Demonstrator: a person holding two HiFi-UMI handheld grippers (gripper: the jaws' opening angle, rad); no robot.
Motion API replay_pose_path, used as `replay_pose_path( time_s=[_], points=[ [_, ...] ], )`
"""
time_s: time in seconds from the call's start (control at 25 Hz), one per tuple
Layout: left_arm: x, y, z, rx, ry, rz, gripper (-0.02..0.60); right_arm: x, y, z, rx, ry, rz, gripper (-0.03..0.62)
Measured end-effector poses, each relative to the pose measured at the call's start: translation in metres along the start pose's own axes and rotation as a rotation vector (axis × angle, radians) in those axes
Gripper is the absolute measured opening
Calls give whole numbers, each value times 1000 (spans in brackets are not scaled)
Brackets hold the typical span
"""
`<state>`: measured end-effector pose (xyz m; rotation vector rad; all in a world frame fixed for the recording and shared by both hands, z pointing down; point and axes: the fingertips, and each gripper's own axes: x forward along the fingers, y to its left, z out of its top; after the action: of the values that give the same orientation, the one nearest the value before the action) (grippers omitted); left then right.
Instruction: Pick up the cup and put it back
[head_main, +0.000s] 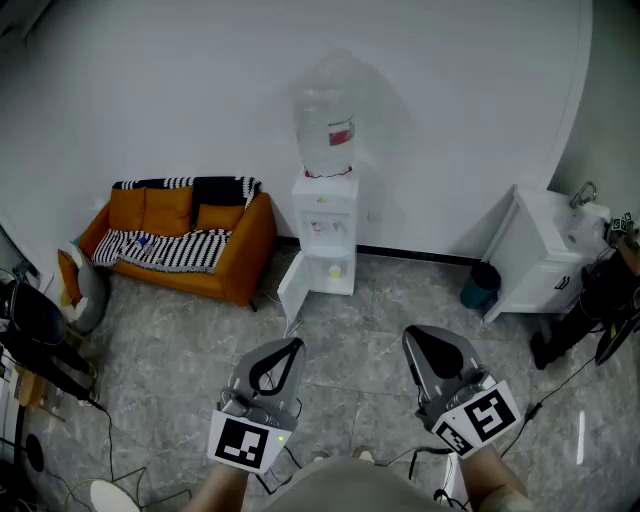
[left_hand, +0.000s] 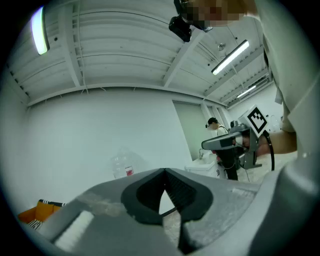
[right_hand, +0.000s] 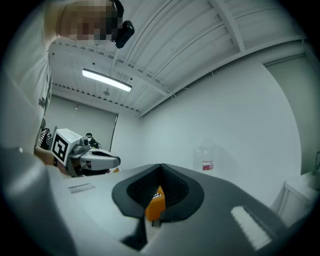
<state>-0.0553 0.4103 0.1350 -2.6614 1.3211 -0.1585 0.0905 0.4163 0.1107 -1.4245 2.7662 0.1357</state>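
At the far left, an orange sofa (head_main: 190, 235) with a striped blanket (head_main: 165, 250) stands against the white wall (head_main: 150, 90). Nearer the person, low in the head view, the left gripper (head_main: 296, 344) is held level above the grey floor (head_main: 180, 350). Its two jaws are pressed together at the tips, and nothing is between them. Past it, in the middle of the room, stands a white water cooler (head_main: 325, 235) with a big clear bottle (head_main: 325, 120) on top. Its little bottom door (head_main: 294, 290) hangs open. A small yellow thing (head_main: 336, 270) sits inside that open space. It could be the cup, but it is too small to tell. It is far from both grippers and a bit more to the left gripper's side. The right gripper (head_main: 409, 334) is held level beside the left one, with a gap between them. Its jaws are closed tight too, and it holds nothing. Farther right, a blue bin (head_main: 480, 285) stands next to a white cabinet with a sink (head_main: 545, 250).
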Motion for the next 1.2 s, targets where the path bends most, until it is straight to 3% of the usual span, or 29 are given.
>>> replay_pose_path(
  time_s=[0.6, 0.92, 0.96, 1.0, 1.2],
  points=[
    [22, -8, -3, 54, 28, 35, 2, -18, -19, 1, 77, -5, 30, 3],
    [45, -21, -3, 49, 31, 50, 2, -33, -51, -10, 109, -4, 7, 10],
    [49, -25, -3, 44, 33, 49, 2, -34, -55, -9, 105, -7, 13, 163],
    [53, -28, -4, 36, 36, 49, 2, -36, -58, -10, 94, -4, 21, 272],
    [66, -42, -14, 14, 59, 68, 2, -52, -71, -24, 26, 27, 31, 278]
  ],
)
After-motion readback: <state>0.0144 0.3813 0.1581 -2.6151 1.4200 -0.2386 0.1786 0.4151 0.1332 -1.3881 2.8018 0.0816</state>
